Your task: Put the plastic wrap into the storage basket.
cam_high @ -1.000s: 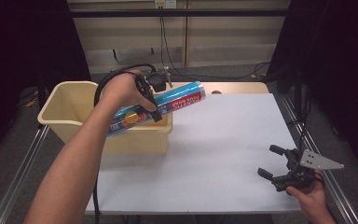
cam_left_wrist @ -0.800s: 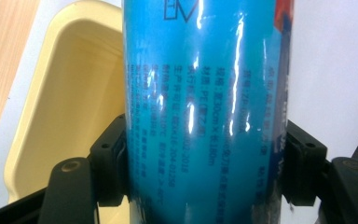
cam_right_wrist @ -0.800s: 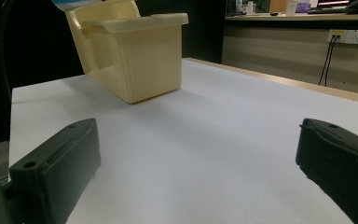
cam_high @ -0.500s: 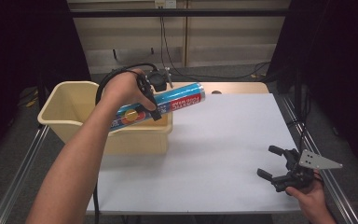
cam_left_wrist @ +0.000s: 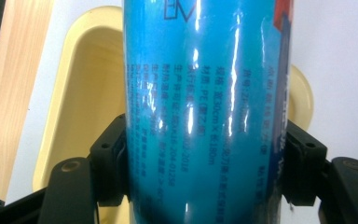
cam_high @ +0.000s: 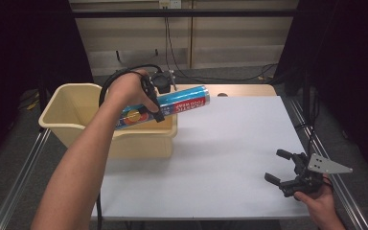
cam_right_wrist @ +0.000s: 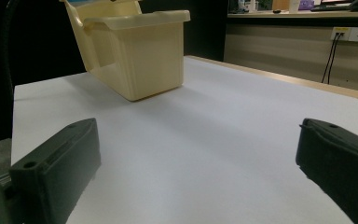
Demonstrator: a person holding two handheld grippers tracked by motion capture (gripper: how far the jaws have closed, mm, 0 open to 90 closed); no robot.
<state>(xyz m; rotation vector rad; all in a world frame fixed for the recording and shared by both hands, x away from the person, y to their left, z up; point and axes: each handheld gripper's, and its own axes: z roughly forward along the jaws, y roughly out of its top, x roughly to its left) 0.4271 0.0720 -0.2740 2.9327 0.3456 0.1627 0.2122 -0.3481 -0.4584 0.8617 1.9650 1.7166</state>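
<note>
My left claw holds a blue tube over the yellow tub.

My left claw pinches the blue tube around its middle, one black pad on each side, as I see up close in the left gripper view. The tube hangs tilted above the near right corner of the yellow tub, and its far end sticks out over the white bench. My right claw sits low near the bench's front right corner, spread wide with nothing between the pads.
</note>
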